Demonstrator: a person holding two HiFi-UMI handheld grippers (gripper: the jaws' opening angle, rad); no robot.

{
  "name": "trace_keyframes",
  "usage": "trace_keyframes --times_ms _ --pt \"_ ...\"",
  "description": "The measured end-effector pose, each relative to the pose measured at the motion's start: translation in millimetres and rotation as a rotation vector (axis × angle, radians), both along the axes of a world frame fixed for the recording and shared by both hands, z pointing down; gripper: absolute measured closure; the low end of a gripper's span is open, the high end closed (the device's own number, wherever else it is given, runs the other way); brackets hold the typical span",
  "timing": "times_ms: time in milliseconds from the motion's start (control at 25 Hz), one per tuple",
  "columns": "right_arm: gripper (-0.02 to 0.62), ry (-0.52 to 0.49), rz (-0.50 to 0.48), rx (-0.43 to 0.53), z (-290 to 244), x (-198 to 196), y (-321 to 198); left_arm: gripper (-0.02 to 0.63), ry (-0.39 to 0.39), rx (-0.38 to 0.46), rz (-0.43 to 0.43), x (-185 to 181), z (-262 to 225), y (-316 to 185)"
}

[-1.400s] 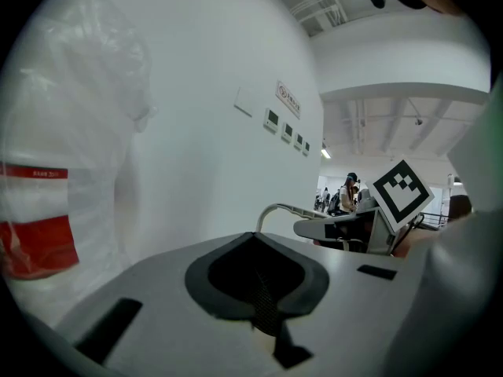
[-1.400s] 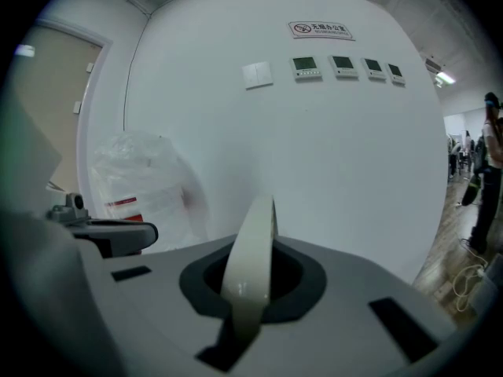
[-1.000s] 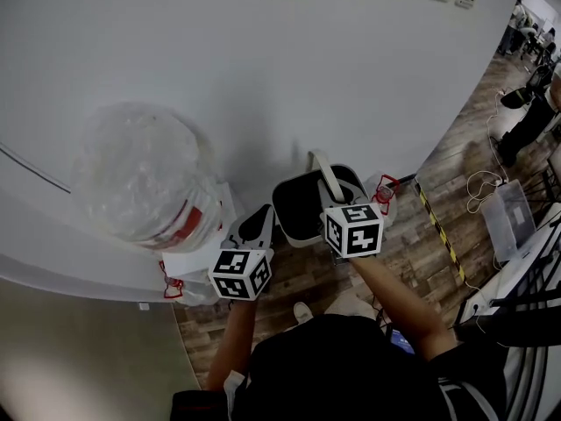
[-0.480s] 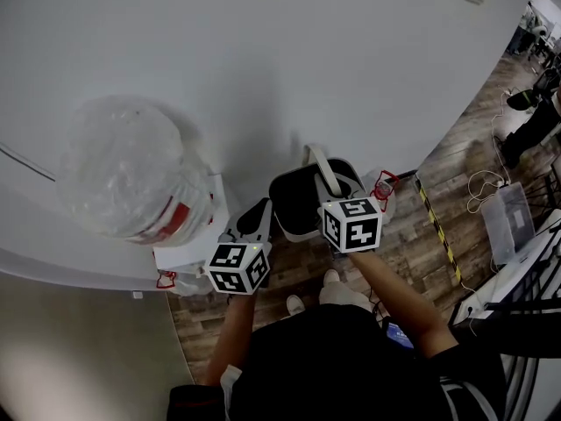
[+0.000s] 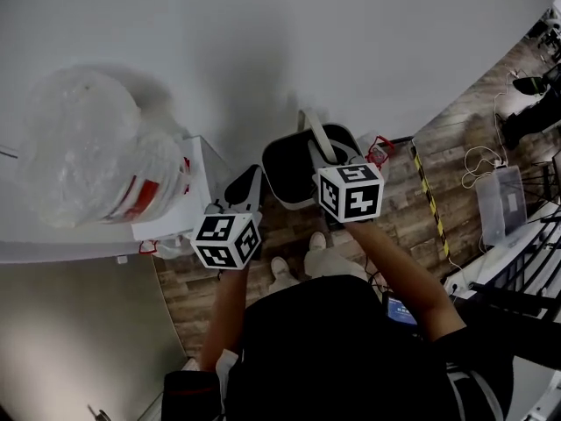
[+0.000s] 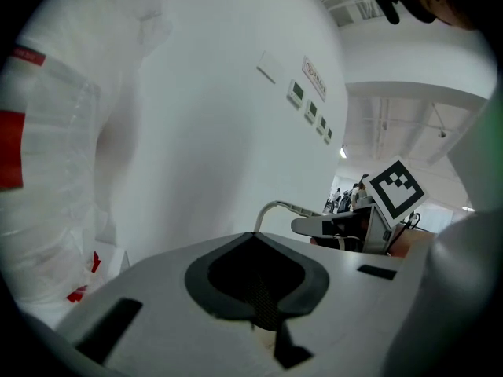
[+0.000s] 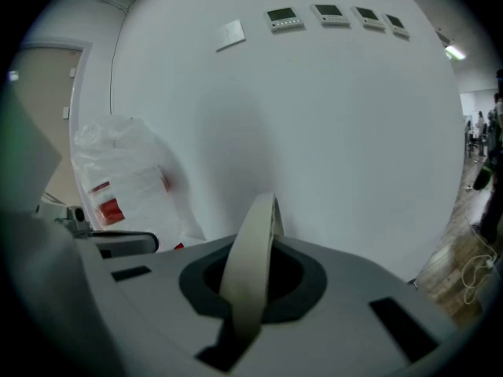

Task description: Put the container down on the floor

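Ahead of your jaws, a plain white wall (image 5: 263, 42) fills the view. High above the right jaws it carries a row of control panels (image 7: 330, 12) and a switch plate (image 7: 229, 34). Below and to the right of the jaws lies wood-plank floor (image 5: 456, 200), crossed by yellow-black hazard tape (image 5: 429, 202).

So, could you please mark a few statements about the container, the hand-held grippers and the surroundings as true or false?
1. The right hand-held gripper is shut on the pale curved handle of the grey plastic container. True.
2. The left hand-held gripper grips that handle too. False: its jaws are together, holding nothing.
3. The large clear plastic bag with red print lies right of the container. False: it is to its left.
4. Yellow-and-black striped tape runs across the wooden floor. True.
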State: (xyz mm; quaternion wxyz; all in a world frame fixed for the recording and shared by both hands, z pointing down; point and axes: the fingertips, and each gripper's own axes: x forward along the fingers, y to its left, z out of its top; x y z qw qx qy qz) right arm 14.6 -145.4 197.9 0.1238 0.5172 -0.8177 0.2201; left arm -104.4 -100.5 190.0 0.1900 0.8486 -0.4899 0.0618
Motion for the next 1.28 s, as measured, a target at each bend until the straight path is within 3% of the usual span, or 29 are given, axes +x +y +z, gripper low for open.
trace_keyframes --times_ms 720,1280 --pt "0.565 0.069 -0.08 -0.212 116 -7 -3 0.589 0.002 -0.194 -0.039 -2 114 6" --pt "0.565 0.138 -0.125 -0.337 200 -7 -5 0.589 0.015 -0.283 -0.065 0 187 -5"
